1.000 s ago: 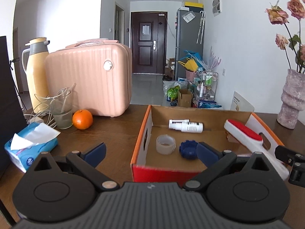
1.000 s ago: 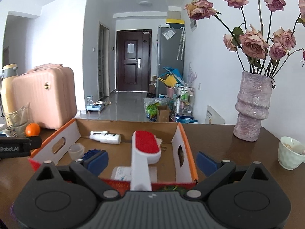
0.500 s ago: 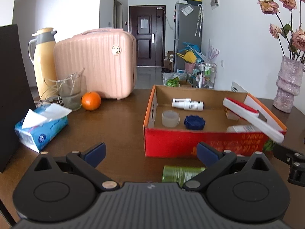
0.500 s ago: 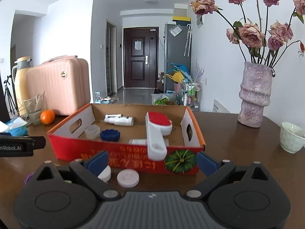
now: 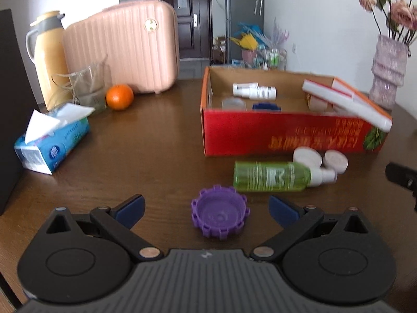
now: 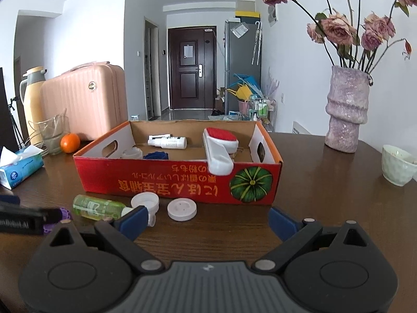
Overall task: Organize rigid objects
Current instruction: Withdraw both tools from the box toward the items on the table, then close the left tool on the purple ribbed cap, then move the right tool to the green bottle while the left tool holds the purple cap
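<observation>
A red cardboard box (image 5: 286,133) (image 6: 177,180) stands on the brown table. It holds a white spray bottle (image 5: 254,91) (image 6: 168,141), a clear cap, a blue lid (image 5: 266,106) and a red-and-white brush (image 5: 344,101) (image 6: 219,146) leaning over its front rim. In front of the box lie a green bottle (image 5: 271,176) (image 6: 97,206), two white lids (image 5: 307,156) (image 6: 181,209) and a purple toothed lid (image 5: 219,215). My left gripper (image 5: 206,208) is open, the purple lid between its fingers. My right gripper (image 6: 206,219) is open and holds nothing.
A pink suitcase (image 5: 125,49), a yellow thermos (image 5: 48,52), a glass (image 5: 88,88), an orange (image 5: 119,100) and a tissue pack (image 5: 52,140) stand at the left. A vase of dried roses (image 6: 346,109) and a pale cup (image 6: 397,168) stand at the right.
Both grippers have pulled back from over the box toward the near table edge. The green bottle, white lids and purple lid in front of the box have come into view.
</observation>
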### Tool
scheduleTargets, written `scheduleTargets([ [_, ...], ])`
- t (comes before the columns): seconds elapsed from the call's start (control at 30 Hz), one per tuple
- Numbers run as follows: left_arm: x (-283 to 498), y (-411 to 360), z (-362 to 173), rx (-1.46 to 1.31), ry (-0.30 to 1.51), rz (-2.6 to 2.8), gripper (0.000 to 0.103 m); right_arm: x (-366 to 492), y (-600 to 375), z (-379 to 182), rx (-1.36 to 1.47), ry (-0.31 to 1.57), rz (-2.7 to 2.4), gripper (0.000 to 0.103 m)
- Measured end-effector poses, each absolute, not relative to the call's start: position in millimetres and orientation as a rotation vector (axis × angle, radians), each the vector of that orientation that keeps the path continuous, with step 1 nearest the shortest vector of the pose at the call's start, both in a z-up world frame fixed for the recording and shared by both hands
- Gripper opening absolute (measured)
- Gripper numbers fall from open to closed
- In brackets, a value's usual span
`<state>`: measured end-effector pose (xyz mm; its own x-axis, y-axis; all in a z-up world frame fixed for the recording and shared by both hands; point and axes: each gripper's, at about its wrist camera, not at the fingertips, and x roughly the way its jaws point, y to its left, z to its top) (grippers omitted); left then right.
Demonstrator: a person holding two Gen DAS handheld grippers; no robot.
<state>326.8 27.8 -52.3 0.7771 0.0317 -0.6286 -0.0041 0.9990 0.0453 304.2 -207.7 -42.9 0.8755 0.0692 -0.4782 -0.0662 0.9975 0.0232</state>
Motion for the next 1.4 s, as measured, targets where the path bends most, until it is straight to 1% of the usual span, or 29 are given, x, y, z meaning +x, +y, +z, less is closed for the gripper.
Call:
scheduleTargets([
  [0.2, 338.9, 28.6, -64.7, 0.034, 0.724, 0.020, 0.103, 305.6, -208.6, -45.9, 0.014, 0.512, 0.074, 0.099],
  [0.37, 342.9, 28.4, -66.6, 0.045, 0.718, 0.016, 0.103, 306.8, -209.2, -47.3, 0.021, 0.518, 0.075, 0.099],
  [0.43, 343.6, 27.8, -67.4, 0.047, 0.718, 0.006, 0.097, 307.0, -208.8, -47.7, 0.021, 0.520, 0.076, 0.099],
  [0.53, 347.2, 26.6, -69.5, 0.043, 0.737, -0.023, 0.084, 307.5, -208.1, -48.0, 0.019, 0.523, 0.078, 0.099],
  [0.6, 350.0, 27.4, -71.6, 0.032, 0.758, -0.043, 0.061, 307.4, -208.1, -48.3, 0.019, 0.523, 0.081, 0.099],
  [0.67, 348.7, 26.7, -71.4, 0.038, 0.752, -0.046, 0.055, 307.6, -208.1, -48.5, 0.019, 0.523, 0.081, 0.099],
  [1.13, 332.1, 25.7, -56.4, 0.060, 0.664, -0.023, 0.055, 308.5, -205.3, -51.4, 0.011, 0.529, 0.105, 0.099],
  [1.4, 323.0, 34.3, -45.7, 0.043, 0.620, -0.003, 0.055, 307.5, -178.8, -51.6, -0.069, 0.521, 0.223, 0.099],
])
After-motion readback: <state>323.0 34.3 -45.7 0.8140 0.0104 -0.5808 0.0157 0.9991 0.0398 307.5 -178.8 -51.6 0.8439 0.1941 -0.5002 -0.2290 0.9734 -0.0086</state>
